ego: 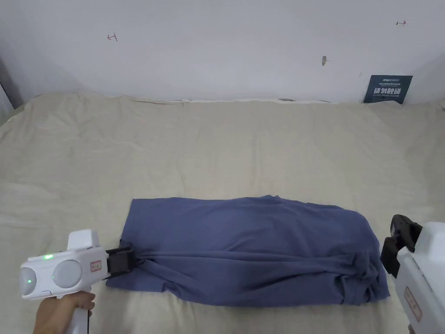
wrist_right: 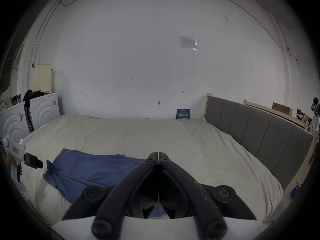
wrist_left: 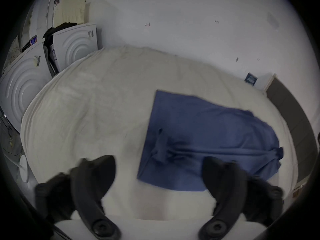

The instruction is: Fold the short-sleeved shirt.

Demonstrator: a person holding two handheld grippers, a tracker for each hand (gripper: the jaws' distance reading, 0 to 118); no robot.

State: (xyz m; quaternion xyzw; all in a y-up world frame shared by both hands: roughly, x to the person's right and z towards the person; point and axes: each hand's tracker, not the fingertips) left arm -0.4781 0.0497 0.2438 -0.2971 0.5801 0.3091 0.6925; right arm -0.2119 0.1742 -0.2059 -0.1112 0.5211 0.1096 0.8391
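A dark blue short-sleeved shirt (ego: 252, 248) lies on the bed as a long band folded lengthwise, bunched and creased along its near edge. My left gripper (ego: 130, 260) sits at the band's left end with a hand on its white handle. Its jaws stand wide open in the left gripper view (wrist_left: 159, 164), the shirt (wrist_left: 207, 131) just beyond them with nothing held. From the right gripper view the left gripper (wrist_right: 37, 163) is a little short of the shirt (wrist_right: 90, 167). My right gripper (ego: 393, 248) hovers just off the right end, its jaws pressed together (wrist_right: 158, 154) and empty.
The beige bed sheet (ego: 217, 143) spreads wide behind and beside the shirt. A white wall with a dark blue sign (ego: 388, 89) bounds the far side. A grey padded headboard (wrist_right: 251, 131) runs along the right, white moulded panels (wrist_left: 74, 44) stand left, and a person (wrist_right: 315, 119) is far off right.
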